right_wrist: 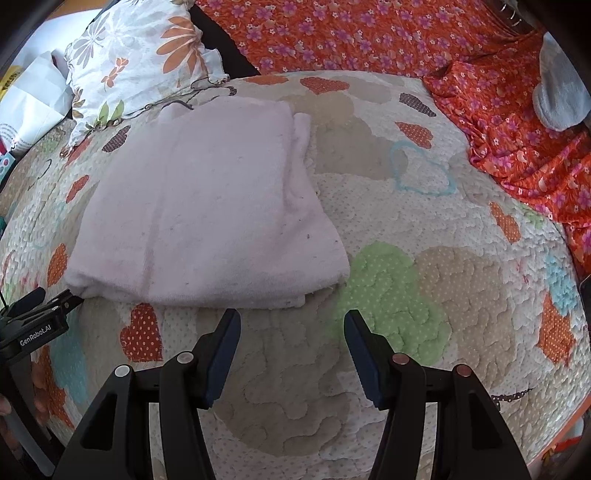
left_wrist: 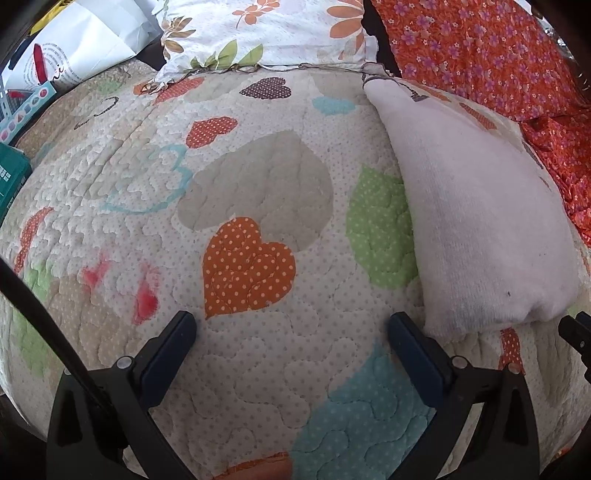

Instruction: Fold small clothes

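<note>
A pale pink folded cloth (right_wrist: pixel 207 206) lies flat on the heart-patterned quilt (right_wrist: pixel 424 295). In the left wrist view the same cloth (left_wrist: pixel 480 214) lies at the right. My left gripper (left_wrist: pixel 291 325) stands open over bare quilt (left_wrist: pixel 258 184), its right finger beside the cloth's near left corner. My right gripper (right_wrist: pixel 291 321) is open too, just in front of the cloth's near edge, with nothing between its fingers. The left gripper's tip (right_wrist: pixel 40 306) shows at the left edge of the right wrist view.
A floral pillow (left_wrist: pixel 266 33) lies at the quilt's far edge. An orange flowered fabric (right_wrist: pixel 406 33) is bunched along the back and right. A grey soft item (right_wrist: pixel 561 96) rests on it. A white bag (left_wrist: pixel 81 44) and boxes (left_wrist: pixel 14 173) sit at the left.
</note>
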### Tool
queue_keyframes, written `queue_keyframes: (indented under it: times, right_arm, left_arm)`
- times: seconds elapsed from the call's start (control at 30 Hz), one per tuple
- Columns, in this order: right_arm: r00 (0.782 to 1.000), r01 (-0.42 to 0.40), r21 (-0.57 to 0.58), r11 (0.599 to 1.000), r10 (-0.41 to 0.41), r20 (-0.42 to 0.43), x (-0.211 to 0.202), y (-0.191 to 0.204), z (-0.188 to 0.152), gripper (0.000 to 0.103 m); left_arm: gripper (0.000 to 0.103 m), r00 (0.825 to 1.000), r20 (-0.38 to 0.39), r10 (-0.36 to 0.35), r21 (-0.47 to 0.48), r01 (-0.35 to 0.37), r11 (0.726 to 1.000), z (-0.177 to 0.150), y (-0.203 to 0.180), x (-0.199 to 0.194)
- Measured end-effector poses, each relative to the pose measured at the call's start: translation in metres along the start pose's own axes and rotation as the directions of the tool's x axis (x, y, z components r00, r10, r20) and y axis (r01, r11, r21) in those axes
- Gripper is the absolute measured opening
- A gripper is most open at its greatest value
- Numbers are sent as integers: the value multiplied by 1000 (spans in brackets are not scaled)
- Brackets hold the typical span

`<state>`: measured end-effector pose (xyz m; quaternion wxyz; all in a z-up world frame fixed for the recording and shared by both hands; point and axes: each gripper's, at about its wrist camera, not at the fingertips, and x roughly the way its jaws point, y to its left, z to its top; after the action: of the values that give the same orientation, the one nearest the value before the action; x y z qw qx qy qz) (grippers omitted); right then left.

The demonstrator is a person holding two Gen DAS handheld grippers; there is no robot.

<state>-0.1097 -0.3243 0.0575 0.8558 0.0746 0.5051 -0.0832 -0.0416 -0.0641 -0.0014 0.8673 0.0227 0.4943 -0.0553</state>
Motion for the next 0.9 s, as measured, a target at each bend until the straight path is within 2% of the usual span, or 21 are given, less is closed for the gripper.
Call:
queue_keyframes:
  times: [0.23,0.4,0.53,0.73,0.9]
  right_arm:
    - [1000,2,-32,999,-2,20,-5,9,-2,63]
    - [999,21,-55,998,-19,41,-10,16,-4,63]
    - [998,39,-59,998,-35,54,-13,18,-4,63]
    - [997,52,-61,997,-48,53,-13,22,-7,63]
    - [997,57,-85,995,-52,53,-11,29,-8,63]
  left_arm:
    - [103,999,13,44,18,-44,999,2,-1,-10]
    - [103,995,88,44,-4,-44,999,7,5,-35]
    - [103,993,116,36,-4,-36,999,10,7,-47]
    - [103,996,85,7,-10,-6,1000,8,8,-49]
    - [103,996,92,3,-8,-2,1000,4,6,-52]
